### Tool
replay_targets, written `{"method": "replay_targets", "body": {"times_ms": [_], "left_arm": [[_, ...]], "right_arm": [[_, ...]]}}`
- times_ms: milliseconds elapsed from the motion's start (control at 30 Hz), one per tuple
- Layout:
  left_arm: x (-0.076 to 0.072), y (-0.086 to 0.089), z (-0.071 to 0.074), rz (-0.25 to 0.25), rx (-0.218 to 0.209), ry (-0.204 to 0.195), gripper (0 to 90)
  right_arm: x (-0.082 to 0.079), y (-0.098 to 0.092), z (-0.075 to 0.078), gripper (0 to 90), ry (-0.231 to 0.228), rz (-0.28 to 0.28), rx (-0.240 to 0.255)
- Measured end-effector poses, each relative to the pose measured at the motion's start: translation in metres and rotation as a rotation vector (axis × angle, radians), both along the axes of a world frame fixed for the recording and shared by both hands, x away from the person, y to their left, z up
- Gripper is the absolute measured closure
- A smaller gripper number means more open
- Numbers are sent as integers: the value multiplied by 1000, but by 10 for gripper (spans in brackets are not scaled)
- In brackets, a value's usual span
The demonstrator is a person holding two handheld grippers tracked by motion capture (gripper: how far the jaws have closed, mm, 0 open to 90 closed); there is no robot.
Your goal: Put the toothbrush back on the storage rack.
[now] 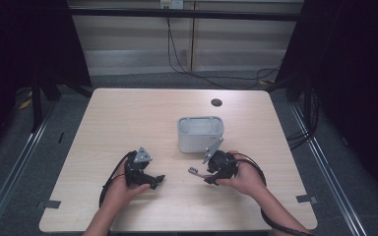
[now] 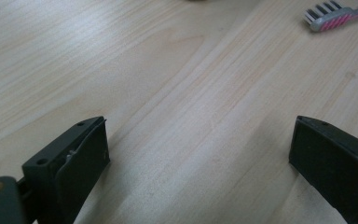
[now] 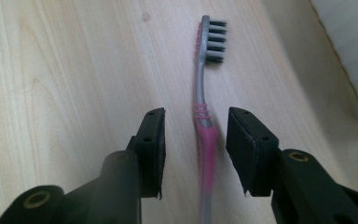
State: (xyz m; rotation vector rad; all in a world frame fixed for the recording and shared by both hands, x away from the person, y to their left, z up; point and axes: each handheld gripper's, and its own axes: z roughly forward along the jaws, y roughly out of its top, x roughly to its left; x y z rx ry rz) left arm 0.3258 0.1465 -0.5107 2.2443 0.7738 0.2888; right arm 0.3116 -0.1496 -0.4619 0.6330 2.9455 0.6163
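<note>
A pink and grey toothbrush point(image 3: 203, 140) lies flat on the wooden table point(image 1: 128, 118), its dark bristle head point(image 3: 214, 41) pointing away from my right gripper point(image 3: 195, 140). The handle runs between that gripper's two black jaws, which stand a little apart from it on both sides and do not press on it. From above, the toothbrush point(image 1: 195, 171) shows just left of the right gripper point(image 1: 207, 176). My left gripper point(image 1: 158, 181) rests low over bare wood at the front left, wide open point(image 2: 198, 149) and holding nothing. The toothbrush head point(image 2: 328, 15) sits far off at its upper right.
A grey-white rectangular tub point(image 1: 200, 133) stands just behind the right hand, near the table's middle. A round cable hole point(image 1: 216, 102) lies farther back. Cables trail from both grippers toward the front edge.
</note>
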Motion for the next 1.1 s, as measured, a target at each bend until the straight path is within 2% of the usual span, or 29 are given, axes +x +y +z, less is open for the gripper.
{"method": "replay_targets", "body": {"times_ms": [267,333,367,467,600,733,767,833,900,1100], "left_arm": [[0,0,0,-2,3,-2,43],[0,0,0,-3,5,-3,43],[0,0,0,-2,4,-3,42],[0,0,0,-1,4,-3,42],[0,0,0,-2,4,-2,42],[0,0,0,-2,4,-3,42],[0,0,0,-3,4,-2,42],[0,0,0,-2,4,-2,43],[0,0,0,-2,5,-3,43],[0,0,0,-1,4,-2,42]], "right_arm": [[0,6,-8,649,18,15,-53],[-1,8,-10,681,16,21,-58],[-1,9,-10,753,27,33,-55],[-2,11,-9,797,30,37,-56],[-2,11,-9,806,49,20,-52],[-2,8,-8,807,24,16,-48],[-1,4,-5,807,22,-7,-14],[-1,2,-2,808,14,-17,3],[0,-3,5,808,-6,-37,65],[2,-15,19,808,-39,-61,140]]}}
